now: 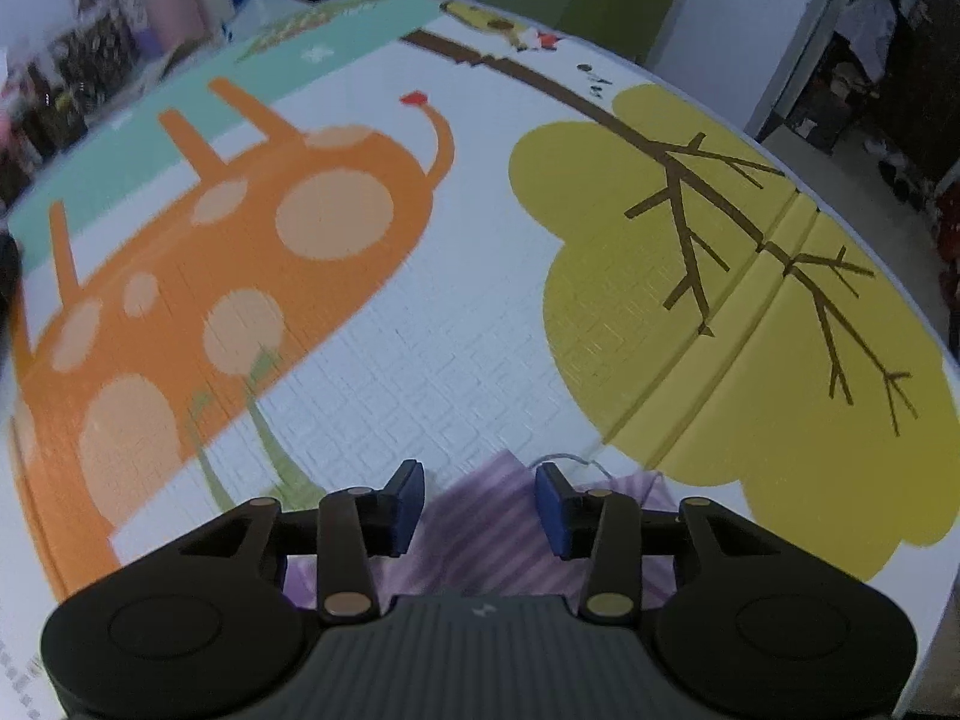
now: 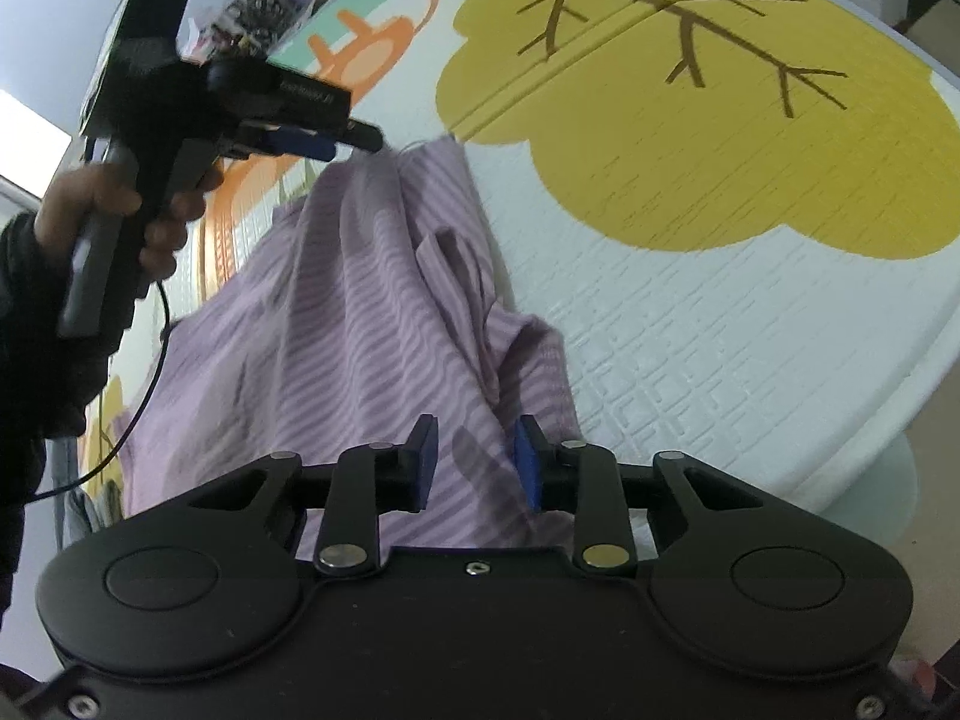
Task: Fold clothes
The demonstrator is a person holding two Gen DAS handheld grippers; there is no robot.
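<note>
Both tongs, left tongs [image 1: 480,501] and right tongs [image 2: 474,459], apart over striped garment [image 2: 360,330]; we lift clear, then smooth fold on mat [image 2: 690,330].

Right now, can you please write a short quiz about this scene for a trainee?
1. True or false: the right gripper is clamped tight on the cloth.
2. Which picture on the mat lies nearest the cloth's far corner? A) yellow tree B) blue car C) red house
3. Fill in: the cloth is striped in ____ and white.

Key:
1. False. The blue pads stand apart, with the cloth between them but not pressed. The left gripper is open too, over the cloth's far corner.
2. A, the yellow tree.
3. Purple.
</note>
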